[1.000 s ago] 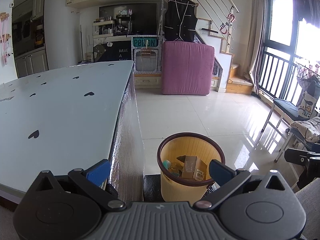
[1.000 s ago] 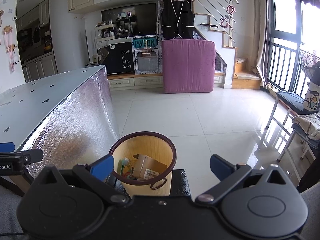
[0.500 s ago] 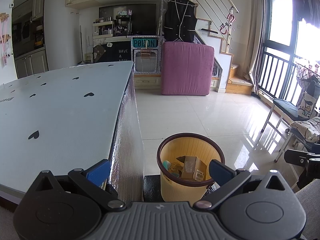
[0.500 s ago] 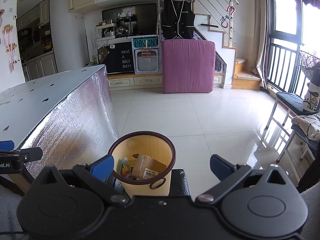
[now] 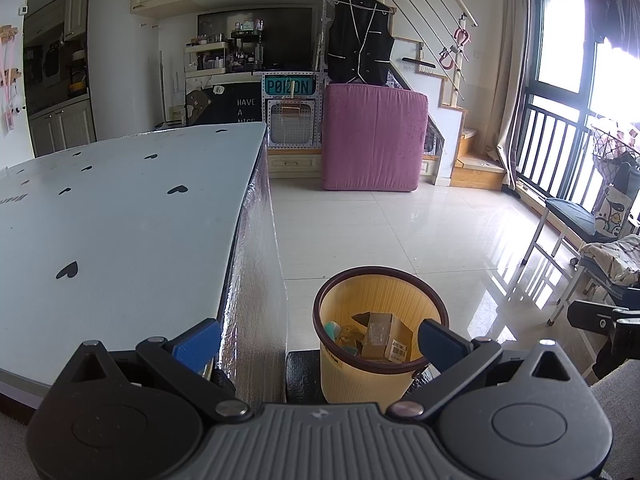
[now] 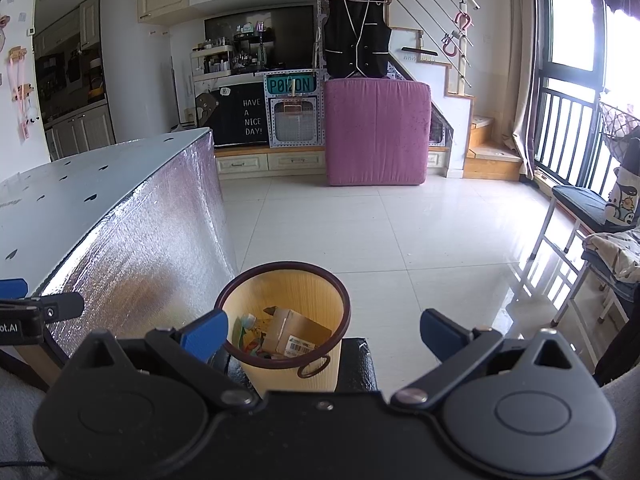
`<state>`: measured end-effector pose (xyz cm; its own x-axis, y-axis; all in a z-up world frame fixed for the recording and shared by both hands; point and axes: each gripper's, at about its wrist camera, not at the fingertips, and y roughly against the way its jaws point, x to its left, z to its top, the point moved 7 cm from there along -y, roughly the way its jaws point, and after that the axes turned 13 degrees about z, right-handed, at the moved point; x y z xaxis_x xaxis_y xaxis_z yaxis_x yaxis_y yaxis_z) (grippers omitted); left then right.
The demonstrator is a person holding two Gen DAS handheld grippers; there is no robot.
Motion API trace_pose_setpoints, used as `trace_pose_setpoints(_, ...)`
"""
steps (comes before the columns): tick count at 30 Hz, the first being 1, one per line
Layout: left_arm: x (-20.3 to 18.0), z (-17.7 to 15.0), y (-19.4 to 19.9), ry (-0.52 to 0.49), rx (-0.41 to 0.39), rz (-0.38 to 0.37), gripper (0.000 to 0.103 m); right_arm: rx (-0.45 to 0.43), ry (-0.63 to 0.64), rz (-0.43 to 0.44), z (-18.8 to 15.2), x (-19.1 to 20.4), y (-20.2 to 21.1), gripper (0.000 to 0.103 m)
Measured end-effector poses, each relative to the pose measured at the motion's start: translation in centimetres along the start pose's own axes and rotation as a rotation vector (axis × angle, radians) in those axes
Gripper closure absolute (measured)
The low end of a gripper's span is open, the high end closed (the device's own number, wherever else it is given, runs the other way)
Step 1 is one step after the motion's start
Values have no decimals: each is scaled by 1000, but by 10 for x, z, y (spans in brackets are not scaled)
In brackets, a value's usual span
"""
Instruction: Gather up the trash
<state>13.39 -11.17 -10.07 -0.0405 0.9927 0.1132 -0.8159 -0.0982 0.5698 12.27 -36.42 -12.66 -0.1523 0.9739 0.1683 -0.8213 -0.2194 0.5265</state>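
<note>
Ribbed yellow plastic wastebasket with dark rim (image 5: 380, 320) sits lower centre, holding a brown cardboard box (image 5: 380, 334); other scraps indistinct. Left gripper (image 5: 318, 338) and right gripper (image 6: 324, 330) both spread, empty. Basket base hidden behind gripper bodies.

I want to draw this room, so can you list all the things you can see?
bin: one, yellow with a dark rim, on the floor beside the table
cardboard box: one, brown, inside the bin with other scraps
table: one, pale blue with black hearts, left side
cushion: one, pink, standing upright at the far wall
vest: one, black with white trim, hanging above the cushion
sign: one, black, says HAVE A NICE DAY
chair: one, white frame, dark seat, by the window
left gripper: one, black, blue fingers open, empty
right gripper: one, black, blue fingers open, empty
</note>
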Motion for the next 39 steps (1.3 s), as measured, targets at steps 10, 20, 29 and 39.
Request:
trace_pose_setpoints(10,0,1,1,1,-1,1,0,0,1,-1,0,0,0,0)
trace_pose_setpoints(20,0,1,1,1,-1,1,0,1,2,-1,0,0,0,0)
trace_pose_setpoints(29,0,0,1,1,-1,1,0,1,2,-2,0,-3,1,0)
trace_pose_setpoints(39,0,0,1,1,0,4,0,2,2,-2,0,-2,1,0)
